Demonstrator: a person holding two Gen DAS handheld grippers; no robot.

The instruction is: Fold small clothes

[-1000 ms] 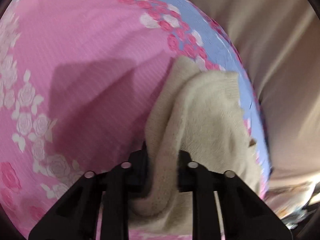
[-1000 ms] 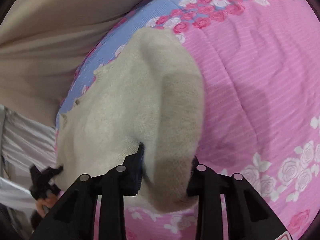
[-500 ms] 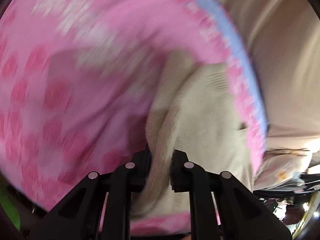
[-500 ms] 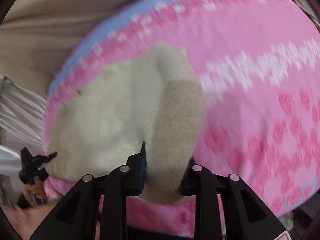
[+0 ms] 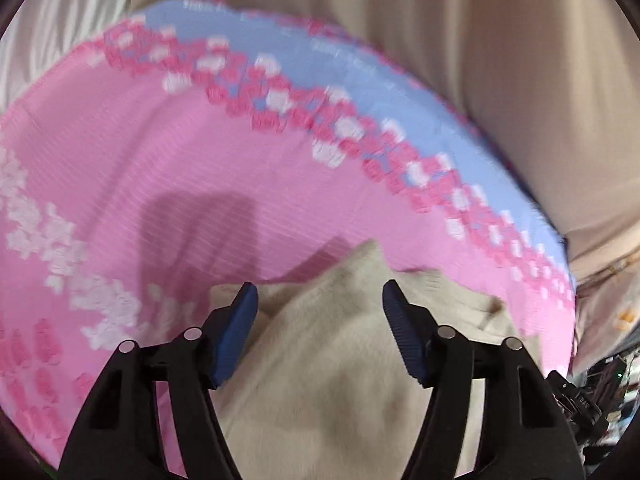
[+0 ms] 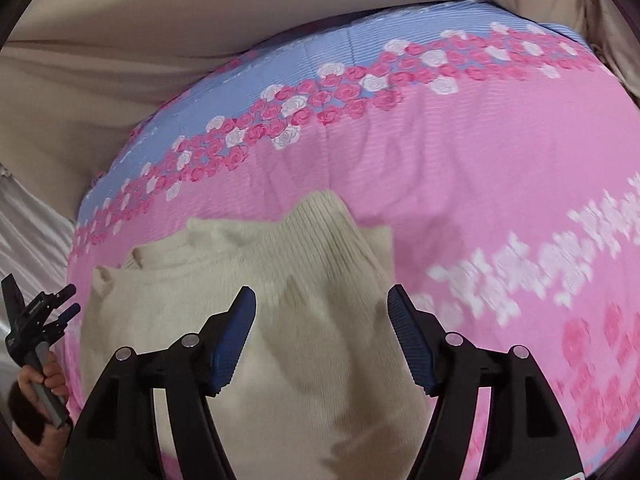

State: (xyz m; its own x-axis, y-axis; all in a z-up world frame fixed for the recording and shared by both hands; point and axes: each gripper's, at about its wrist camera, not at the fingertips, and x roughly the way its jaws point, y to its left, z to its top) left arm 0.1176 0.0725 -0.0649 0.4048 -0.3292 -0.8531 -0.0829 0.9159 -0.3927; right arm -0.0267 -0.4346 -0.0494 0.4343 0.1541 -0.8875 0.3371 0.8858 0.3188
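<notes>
Right tongs (image 6: 322, 306): spread wide, blue pads apart, holding nothing, poised just over the knit.
Cream sweater (image 6: 280, 320): ribbed knit lying bunched on the bed, one fold peaking toward the flowers.
Bedspread (image 6: 460, 168): pink, rose bands, blue edge.
Left tongs (image 6: 66, 302): far left edge, hand-held beside the sweater.

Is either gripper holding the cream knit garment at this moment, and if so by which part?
Neither. The left gripper and the right gripper are both open above the cream knit garment, which lies on the pink floral bedspread.
</notes>
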